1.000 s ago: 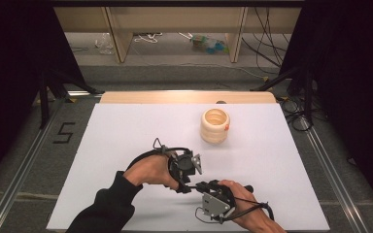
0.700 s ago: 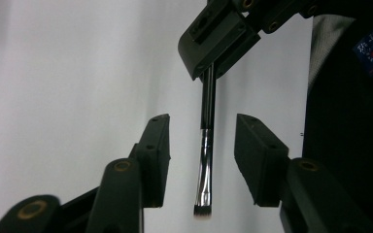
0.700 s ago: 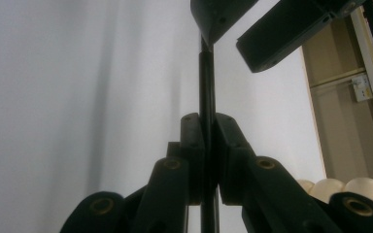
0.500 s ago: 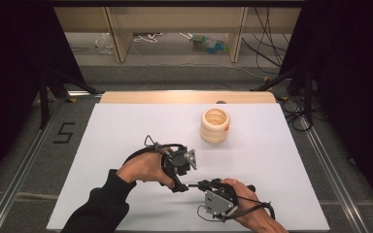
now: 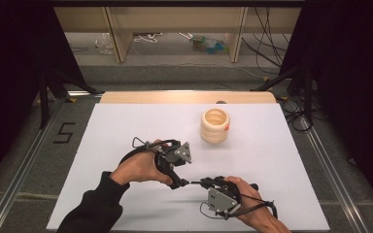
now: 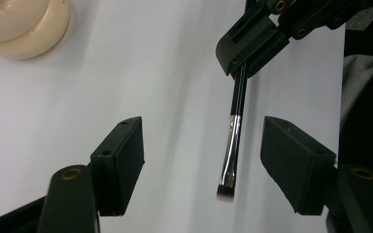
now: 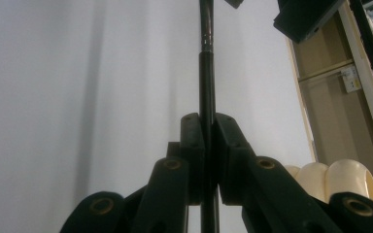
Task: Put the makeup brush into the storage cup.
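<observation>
Brush (image 6: 233, 141) — slim cosmetic type, black handle, bright metal ferrule, short flat bristle tip. Location: held off the white table (image 5: 126, 126), near its front edge, between the two grippers. Handling, as judged: very light, stiff along the handle, soft at the bristles; the glossy round handle looks slippery and may twist in a pinch. Best taken on the black handle or the ferrule — never on the bristles.

Right gripper (image 7: 208, 145): jaws pressed together on the handle, brush running straight out between them toward the left gripper. Right hand (image 5: 252, 204) lies low over the table, gripper pointing left in the high view.

Left gripper (image 6: 201, 160): jaws spread, having just been opening; the ferrule and tip hang between the pads, touching neither. Left hand (image 5: 138, 167) comes in from the front left, gripper angled down toward the brush.

Cup (image 5: 215, 126) — cream, ribbed, upright, well apart toward the back.
</observation>
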Demonstrator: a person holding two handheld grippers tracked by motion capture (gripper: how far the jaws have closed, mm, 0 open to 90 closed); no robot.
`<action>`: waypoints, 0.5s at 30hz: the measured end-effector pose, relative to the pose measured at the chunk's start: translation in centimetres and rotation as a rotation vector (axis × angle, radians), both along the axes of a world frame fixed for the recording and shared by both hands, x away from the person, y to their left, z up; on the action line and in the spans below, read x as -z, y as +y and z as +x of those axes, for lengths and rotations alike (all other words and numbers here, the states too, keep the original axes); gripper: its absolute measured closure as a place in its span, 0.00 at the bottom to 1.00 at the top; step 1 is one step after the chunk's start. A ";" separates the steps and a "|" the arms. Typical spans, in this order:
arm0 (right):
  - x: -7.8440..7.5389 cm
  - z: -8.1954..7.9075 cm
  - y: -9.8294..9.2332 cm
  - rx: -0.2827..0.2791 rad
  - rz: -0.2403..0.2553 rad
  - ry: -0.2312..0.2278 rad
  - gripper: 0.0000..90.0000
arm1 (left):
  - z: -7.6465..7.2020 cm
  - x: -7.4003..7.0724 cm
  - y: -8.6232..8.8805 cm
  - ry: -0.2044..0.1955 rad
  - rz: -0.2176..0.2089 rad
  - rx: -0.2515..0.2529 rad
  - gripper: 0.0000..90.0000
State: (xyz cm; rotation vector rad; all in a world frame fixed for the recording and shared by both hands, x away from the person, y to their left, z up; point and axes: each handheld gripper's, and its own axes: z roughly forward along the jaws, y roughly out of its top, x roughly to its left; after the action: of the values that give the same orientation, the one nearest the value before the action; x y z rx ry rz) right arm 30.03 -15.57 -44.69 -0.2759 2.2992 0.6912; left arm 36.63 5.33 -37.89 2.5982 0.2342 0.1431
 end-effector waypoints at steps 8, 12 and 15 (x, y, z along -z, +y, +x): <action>-0.2 0.1 -0.3 0.033 0.045 -0.011 0.93 | -0.2 0.1 0.8 -0.036 -0.064 -0.038 0.33; -0.1 0.1 -0.6 0.055 0.049 -0.002 0.93 | -0.5 0.3 1.2 -0.052 -0.089 -0.041 0.32; -0.4 0.5 -0.8 0.031 0.019 -0.036 0.93 | -0.7 0.4 1.4 -0.061 -0.106 -0.043 0.31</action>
State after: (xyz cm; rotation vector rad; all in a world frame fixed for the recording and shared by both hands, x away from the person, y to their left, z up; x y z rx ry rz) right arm 30.50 -16.37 -44.29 -0.2418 2.2568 0.6874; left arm 35.96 6.78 -38.34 2.4804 0.2678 0.2189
